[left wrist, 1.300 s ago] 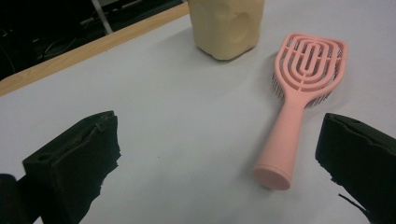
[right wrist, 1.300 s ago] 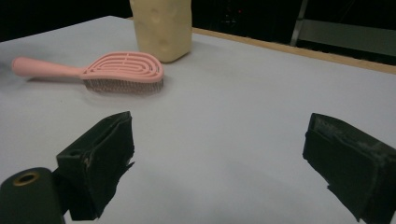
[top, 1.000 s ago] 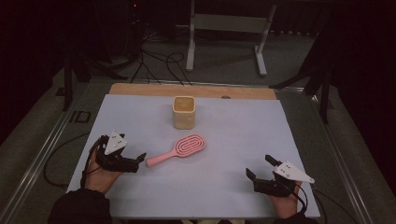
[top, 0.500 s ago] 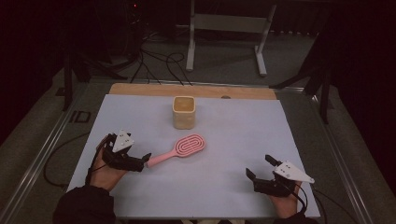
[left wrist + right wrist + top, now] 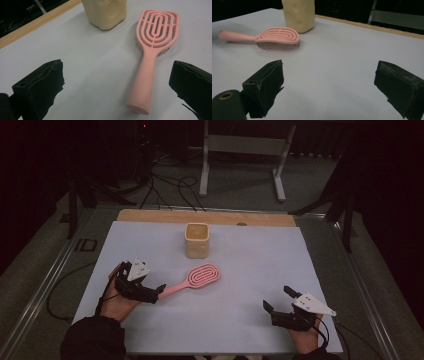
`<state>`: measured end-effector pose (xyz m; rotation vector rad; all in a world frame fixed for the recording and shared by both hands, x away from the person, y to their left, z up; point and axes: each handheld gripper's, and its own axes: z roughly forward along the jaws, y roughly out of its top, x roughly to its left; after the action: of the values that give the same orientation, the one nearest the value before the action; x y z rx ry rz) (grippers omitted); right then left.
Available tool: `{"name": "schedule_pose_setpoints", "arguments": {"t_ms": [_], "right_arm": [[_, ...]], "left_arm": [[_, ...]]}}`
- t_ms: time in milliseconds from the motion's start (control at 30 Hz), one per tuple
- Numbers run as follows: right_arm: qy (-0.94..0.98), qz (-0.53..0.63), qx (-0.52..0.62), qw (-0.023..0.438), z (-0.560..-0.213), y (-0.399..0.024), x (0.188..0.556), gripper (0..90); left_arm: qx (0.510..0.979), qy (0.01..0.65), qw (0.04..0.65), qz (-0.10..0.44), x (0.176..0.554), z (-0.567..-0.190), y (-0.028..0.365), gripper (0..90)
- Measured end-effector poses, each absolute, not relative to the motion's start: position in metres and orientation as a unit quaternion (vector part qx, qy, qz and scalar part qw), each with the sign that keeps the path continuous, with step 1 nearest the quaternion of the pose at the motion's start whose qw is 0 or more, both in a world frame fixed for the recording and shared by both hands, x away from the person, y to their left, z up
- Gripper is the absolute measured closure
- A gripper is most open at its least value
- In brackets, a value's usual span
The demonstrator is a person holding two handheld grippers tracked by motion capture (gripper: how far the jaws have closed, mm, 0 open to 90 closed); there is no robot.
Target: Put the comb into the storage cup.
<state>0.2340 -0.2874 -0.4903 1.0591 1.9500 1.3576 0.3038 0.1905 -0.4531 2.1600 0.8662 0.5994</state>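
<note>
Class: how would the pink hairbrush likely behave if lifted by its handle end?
The pink hairbrush looks like rigid moulded plastic, so probably stiff. Its vented head suggests lightness. Gripped by the smooth, rounded handle, it may pivot head-down. The left gripper is open.

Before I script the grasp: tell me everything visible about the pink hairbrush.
The pink hairbrush looks like plastic, with an oval, slotted head of concentric loops, dark bristles underneath and a plain round handle. It lies flat, bristles down, on the white table cover, near the yellow cup. Its handle end sits between the open left gripper's jaws, untouched.
</note>
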Motion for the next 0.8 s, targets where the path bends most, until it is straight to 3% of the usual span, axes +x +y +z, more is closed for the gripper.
{"name": "schedule_pose_setpoints", "arguments": {"t_ms": [800], "right_arm": [[0.723,0.503,0.392,0.267,-0.49,-0.288,0.234,8.4]], "left_arm": [[0.865,0.309,0.331,0.216,0.316,-0.453,0.173,0.0]]}}
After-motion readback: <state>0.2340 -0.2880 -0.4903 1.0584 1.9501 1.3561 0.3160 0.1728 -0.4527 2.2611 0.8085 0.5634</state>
